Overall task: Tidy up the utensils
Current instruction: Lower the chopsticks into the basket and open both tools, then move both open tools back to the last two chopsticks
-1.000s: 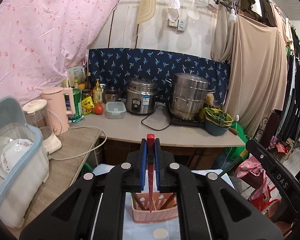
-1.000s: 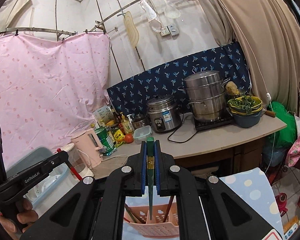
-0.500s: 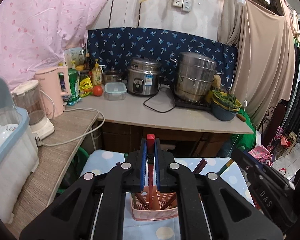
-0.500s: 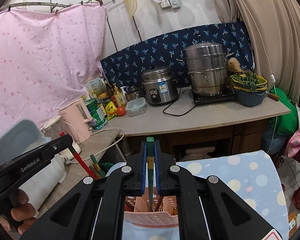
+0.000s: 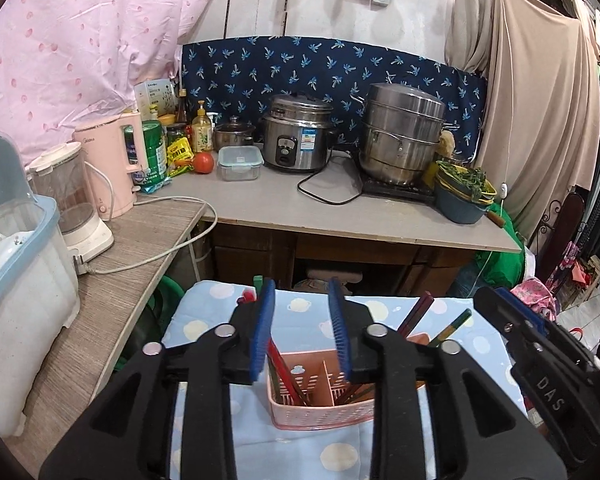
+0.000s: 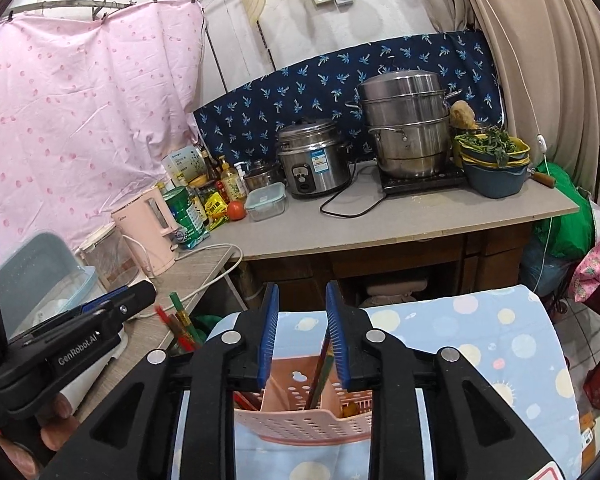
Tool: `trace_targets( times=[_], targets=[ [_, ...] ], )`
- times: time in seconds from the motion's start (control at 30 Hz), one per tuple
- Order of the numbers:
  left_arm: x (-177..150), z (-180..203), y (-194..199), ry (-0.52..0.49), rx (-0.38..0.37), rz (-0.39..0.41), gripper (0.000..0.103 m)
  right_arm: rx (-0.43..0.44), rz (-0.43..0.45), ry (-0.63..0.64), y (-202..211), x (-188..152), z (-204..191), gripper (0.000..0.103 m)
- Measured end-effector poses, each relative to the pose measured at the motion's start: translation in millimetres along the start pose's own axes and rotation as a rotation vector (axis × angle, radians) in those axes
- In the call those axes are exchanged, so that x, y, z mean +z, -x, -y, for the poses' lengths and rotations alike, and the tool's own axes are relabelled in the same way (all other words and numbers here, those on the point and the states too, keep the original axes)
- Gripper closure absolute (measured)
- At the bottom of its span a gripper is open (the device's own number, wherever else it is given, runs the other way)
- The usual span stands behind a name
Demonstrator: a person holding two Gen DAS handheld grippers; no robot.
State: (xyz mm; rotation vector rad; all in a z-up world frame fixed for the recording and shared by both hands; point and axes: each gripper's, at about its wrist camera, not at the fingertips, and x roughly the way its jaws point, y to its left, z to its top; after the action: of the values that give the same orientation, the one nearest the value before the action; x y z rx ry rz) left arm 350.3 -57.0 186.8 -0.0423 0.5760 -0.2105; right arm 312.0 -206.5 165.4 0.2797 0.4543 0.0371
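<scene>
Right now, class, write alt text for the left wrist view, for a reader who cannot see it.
The open left tool hangs above a pink utensil basket on a spotted blue cloth, its blue pads apart and holding nothing. Red chopsticks and others stand inside the basket. Behind is a counter with a rice cooker and a steamer pot.

Pink basket [image 5: 316,412] on dotted blue tablecloth [image 5: 204,320]
</scene>
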Motion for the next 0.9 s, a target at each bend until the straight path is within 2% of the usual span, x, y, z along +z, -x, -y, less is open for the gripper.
trace_targets(
  times=[0.07,0.5,0.9],
  targets=[
    [-1.0,1.1,3.4,-0.005,0.001,0.003,0.066,0.005,0.005,-0.002,5.1,0.5,0.2,0.077],
    [-21.4,10.2,37.2,-0.051,0.021,0.004,0.064,0.037,-0.001,-0.011,50.9,-14.8,-4.4,0.077],
    [-57.6,12.0,72.0,-0.077,0.024,-0.017,0.064,0.031,-0.043,0.002,90.2,-57.2,-10.3,0.077]
  ],
)
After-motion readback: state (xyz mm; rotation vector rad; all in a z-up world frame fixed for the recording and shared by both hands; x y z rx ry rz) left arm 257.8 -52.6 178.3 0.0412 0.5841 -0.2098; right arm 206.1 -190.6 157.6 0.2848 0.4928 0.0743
